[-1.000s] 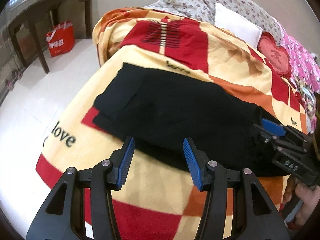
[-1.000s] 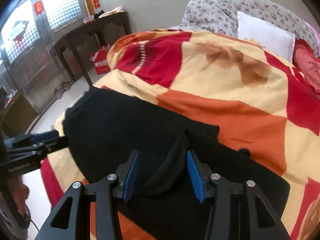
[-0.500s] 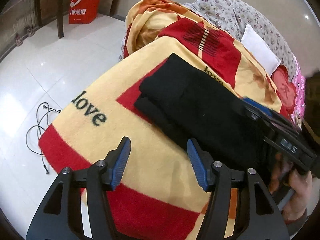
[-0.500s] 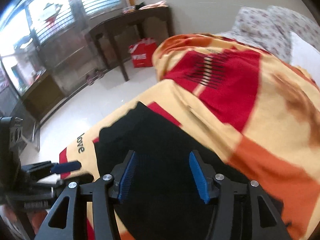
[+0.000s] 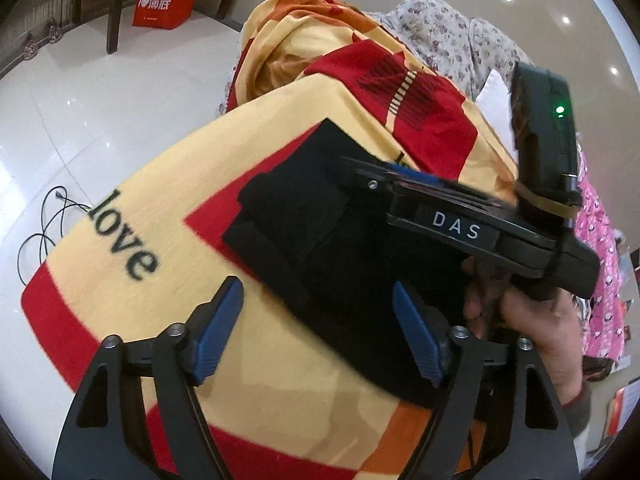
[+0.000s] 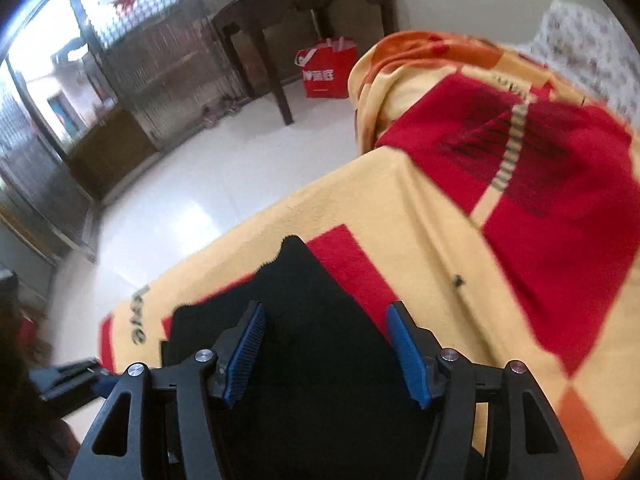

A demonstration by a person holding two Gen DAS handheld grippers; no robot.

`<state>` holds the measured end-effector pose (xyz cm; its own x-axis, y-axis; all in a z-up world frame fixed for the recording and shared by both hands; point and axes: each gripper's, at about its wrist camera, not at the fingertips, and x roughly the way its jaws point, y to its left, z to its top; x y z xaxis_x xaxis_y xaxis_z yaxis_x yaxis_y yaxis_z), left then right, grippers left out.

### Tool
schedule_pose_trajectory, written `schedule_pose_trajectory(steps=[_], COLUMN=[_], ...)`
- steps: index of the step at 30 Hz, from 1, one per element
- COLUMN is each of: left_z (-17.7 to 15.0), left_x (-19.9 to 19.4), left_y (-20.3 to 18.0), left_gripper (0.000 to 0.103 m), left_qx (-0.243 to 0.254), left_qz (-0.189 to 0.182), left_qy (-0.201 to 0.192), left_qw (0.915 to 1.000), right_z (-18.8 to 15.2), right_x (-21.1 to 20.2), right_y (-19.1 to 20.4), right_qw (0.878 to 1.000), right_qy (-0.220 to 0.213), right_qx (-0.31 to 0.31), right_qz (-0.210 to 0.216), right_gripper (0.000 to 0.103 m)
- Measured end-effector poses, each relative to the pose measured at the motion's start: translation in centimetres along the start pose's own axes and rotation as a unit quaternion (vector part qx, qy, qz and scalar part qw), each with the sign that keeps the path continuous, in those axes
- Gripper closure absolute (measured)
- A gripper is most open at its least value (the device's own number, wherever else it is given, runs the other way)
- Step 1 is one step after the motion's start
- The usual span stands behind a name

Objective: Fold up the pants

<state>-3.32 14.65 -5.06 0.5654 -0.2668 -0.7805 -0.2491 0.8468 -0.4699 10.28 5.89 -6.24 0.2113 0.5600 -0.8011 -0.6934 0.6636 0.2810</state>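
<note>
Black pants (image 5: pixel 320 236) lie folded flat on the patterned blanket (image 5: pixel 280 128), near the bed's foot corner by the "love" lettering (image 5: pixel 124 240). Long axis runs diagonally, from the free far corner at upper left in the left wrist view toward the person at lower right. Left gripper (image 5: pixel 318 334) sits off the near-left edge of the pants, jaws wide apart, nothing between them but blanket and the garment's edge. Right gripper (image 6: pixel 326 354) is directly over the cloth, jaws also wide apart and empty, fingers aimed along the pants toward the far corner (image 6: pixel 294 244). So the right is nearer, already above the fabric; the left would need to come inward. Versus a second ago: the right gripper had a raised ridge of fabric between its fingers, now it has none and the pants lie flat; both cameras have swung left toward the floor (image 6: pixel 224 176), and the right gripper now crosses close in front of the left camera.
</note>
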Motion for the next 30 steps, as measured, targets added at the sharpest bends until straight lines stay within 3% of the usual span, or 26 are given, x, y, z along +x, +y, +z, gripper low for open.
schedule_pose_trajectory(steps=[1, 6, 8, 11, 15, 18, 21, 22, 23, 25, 30], left_z=[0.1, 0.6, 0.8, 0.9, 0.1, -1.5, -3.5, -4.3, -4.9, -6.6, -10.4], left_x=[0.1, 0.8, 1.1, 0.2, -2.8, -5.1, -6.1, -6.1, -6.0, -5.3, -2.7], left_y=[-0.1, -0.6, -1.0, -2.2, -5.2, -8.4, -11.4, -12.2, -13.0, -14.5, -16.0], left_gripper=[0.024, 0.026, 0.067, 0.083, 0.086, 0.087, 0.087, 0.088, 0.088, 0.088, 0.088], left_qx=[0.001, 0.006, 0.015, 0.046, 0.105, 0.169, 0.226, 0.241, 0.254, 0.282, 0.335], left_qz=[0.000, -0.016, -0.009, -0.013, -0.020, -0.025, -0.026, -0.030, -0.031, -0.032, -0.020], left_qy=[-0.002, -0.016, -0.014, -0.027, -0.076, -0.107, -0.123, -0.125, -0.124, -0.120, -0.107], left_qw=[1.0000, 0.9997, 0.9998, 0.9985, 0.9914, 0.9795, 0.9660, 0.9620, 0.9587, 0.9512, 0.9357], right_z=[-0.1, -0.5, -0.8, -1.3, -2.6, -4.2, -7.3, -8.1, -9.4, -12.3, -17.9], right_x=[-0.1, -0.2, -0.9, -2.7, -7.1, -11.4, -16.3, -17.6, -19.0, -21.5, -23.3], right_y=[-0.3, -1.5, -1.7, -1.8, -1.7, -1.7, -2.5, -2.9, -3.3, -4.8, -7.0], right_qw=[1.000, 0.998, 0.996, 0.993, 0.984, 0.979, 0.969, 0.966, 0.961, 0.948, 0.916], right_qy=[-0.011, -0.036, -0.048, -0.073, -0.124, -0.162, -0.203, -0.212, -0.224, -0.245, -0.266], right_qx=[0.010, 0.041, 0.051, 0.066, 0.086, 0.092, 0.127, 0.141, 0.160, 0.203, 0.294], right_qz=[0.014, 0.040, 0.050, 0.072, 0.095, 0.083, 0.053, 0.039, 0.025, 0.024, 0.064], right_gripper=[0.043, 0.071, 0.081, 0.085, 0.086, 0.086, 0.084, 0.078, 0.060, 0.042, 0.037])
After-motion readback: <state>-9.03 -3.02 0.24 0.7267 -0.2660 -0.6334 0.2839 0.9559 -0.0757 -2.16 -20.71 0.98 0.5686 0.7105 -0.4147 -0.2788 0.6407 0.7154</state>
